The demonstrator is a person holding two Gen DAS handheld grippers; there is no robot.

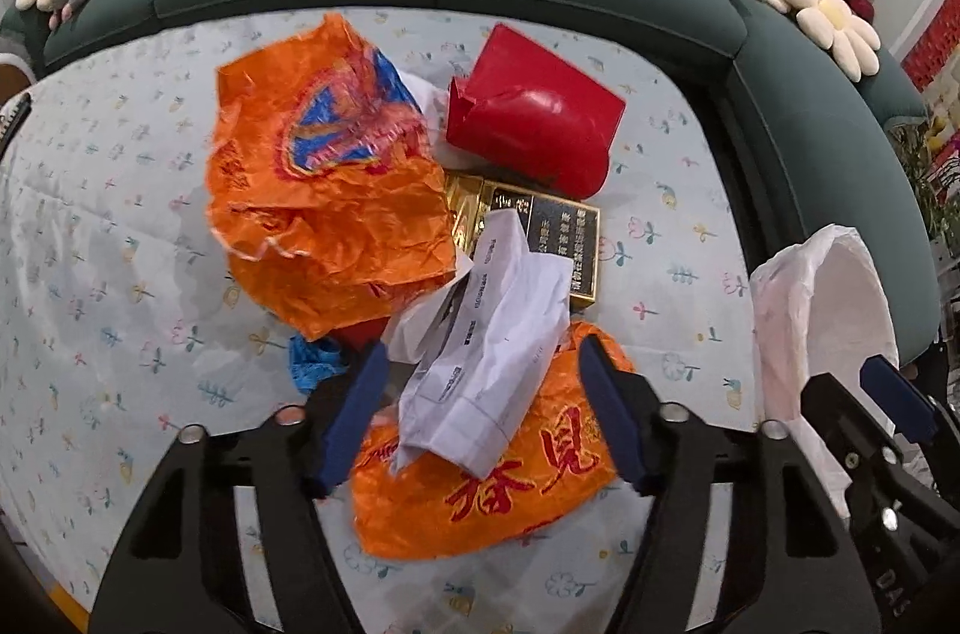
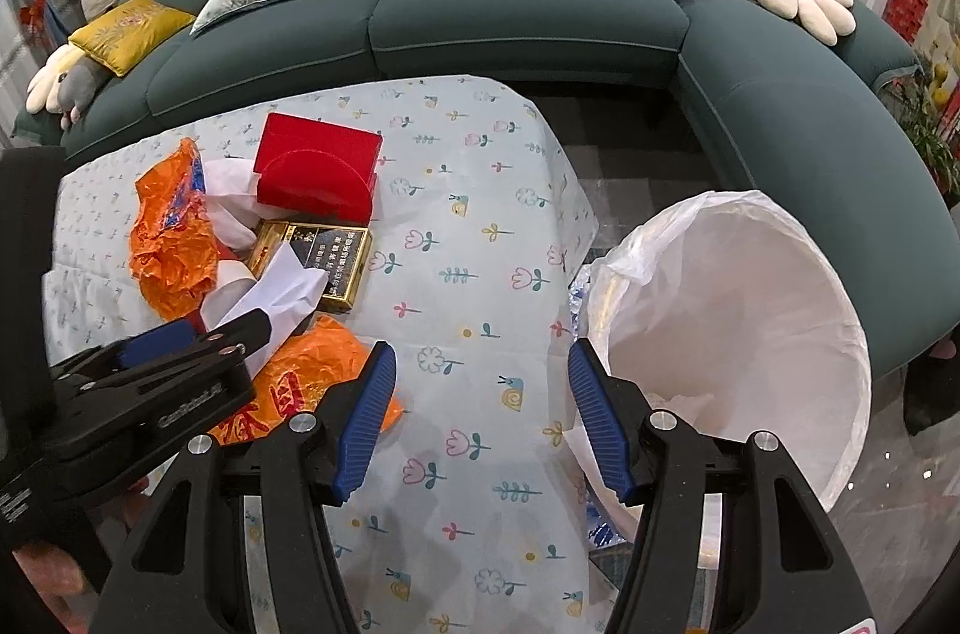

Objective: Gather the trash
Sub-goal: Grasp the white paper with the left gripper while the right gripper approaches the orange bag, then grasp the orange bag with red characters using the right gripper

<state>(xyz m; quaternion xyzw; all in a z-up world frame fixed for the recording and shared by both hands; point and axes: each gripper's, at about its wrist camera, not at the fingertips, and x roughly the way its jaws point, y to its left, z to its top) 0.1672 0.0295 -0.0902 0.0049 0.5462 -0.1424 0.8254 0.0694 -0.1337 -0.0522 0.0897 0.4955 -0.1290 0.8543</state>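
Left tongs [image 1: 483, 418]: half open, straddling a crumpled white paper [image 1: 480, 364]; pads either side of it, no clear squeeze yet, so not counting it as held. Paper lies on an orange bag [image 1: 480, 502] near the desk's [image 1: 120, 274] front edge.

Right tongs [image 2: 480, 418]: half open, empty, over bare cloth at the desk's right edge, just beside the white-lined bin [image 2: 750, 310].

Pile sits mid-desk toward the left: second orange bag [image 1: 324, 190], red box [image 1: 534, 124] toward the back edge, gold-black box [image 1: 564, 238] under the paper's far end, blue scrap [image 1: 315, 364] by the left pad.

Handling, my read: paper is light, soft and crushable, so pinch across the bunched middle, not a loose flap. Orange bags are thin, slick film and likely to slip or drag along; grab a gathered fold. Boxes are stiff and light; take them across the narrow sides.
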